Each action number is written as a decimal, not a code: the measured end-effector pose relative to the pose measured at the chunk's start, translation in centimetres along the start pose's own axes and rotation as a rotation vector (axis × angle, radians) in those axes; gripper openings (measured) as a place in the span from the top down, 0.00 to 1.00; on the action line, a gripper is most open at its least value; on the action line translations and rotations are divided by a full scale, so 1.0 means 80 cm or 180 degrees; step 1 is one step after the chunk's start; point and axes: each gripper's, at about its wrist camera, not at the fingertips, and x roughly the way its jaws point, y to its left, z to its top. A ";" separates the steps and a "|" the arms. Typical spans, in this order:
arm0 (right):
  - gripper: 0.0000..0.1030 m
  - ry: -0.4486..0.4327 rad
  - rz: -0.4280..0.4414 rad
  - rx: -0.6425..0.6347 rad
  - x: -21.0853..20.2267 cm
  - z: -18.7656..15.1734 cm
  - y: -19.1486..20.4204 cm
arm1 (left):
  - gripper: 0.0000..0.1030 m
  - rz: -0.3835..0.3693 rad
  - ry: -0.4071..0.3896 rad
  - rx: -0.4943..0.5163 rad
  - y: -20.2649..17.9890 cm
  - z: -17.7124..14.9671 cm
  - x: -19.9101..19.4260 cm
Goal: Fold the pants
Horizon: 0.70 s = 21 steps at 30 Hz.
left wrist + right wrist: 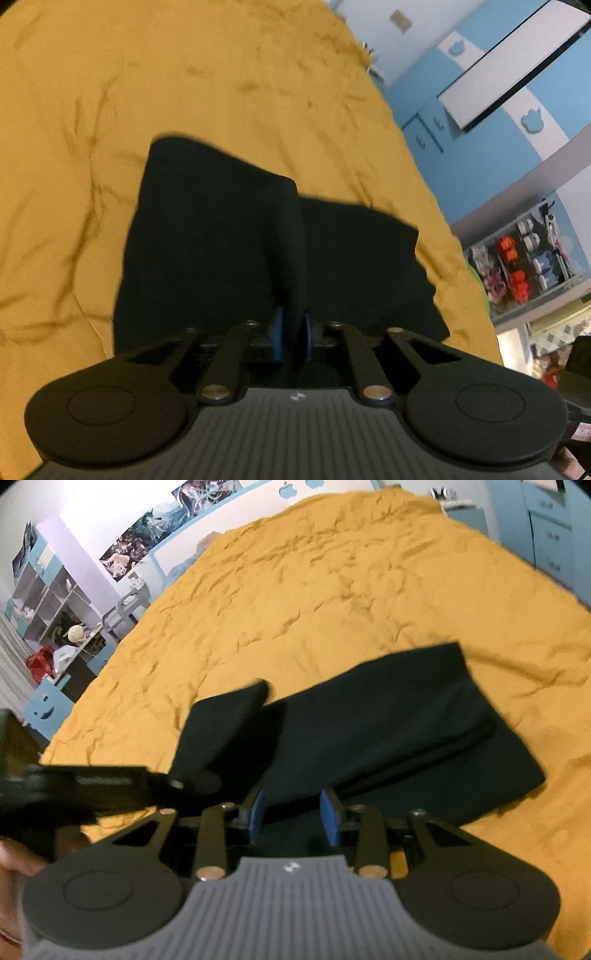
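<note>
A home bedroom: a wide bed under a wrinkled mustard-yellow cover [332,590], blue-and-white wardrobe doors [517,122], art posters [147,539] and cluttered white cubby shelves [48,602].

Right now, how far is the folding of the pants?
Done: the black pants lie on the yellow bedspread, already folded into a short stack. In hand: the left gripper pinches a raised flap; the right gripper has cloth between its fingers. Left: laying that flap flat.

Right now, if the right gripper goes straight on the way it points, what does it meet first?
Most likely the black pants. The right gripper points down at them, and dark cloth fills the gap between its blue fingers. Depth is unclear, so contact cannot be judged.
</note>
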 end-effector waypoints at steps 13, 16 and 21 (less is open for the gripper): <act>0.64 0.0212 0.0465 0.0382 0.050 0.023 0.007 | 0.65 -0.0024 -0.0484 0.0016 0.038 0.011 -0.086; 0.64 0.0295 0.0542 0.0504 0.074 0.028 0.006 | 0.65 0.0146 -0.0554 0.0054 0.055 0.007 -0.105; 0.75 0.0435 0.0632 0.0757 0.112 0.022 -0.003 | 0.65 0.0200 -0.0632 -0.0118 0.086 -0.003 -0.126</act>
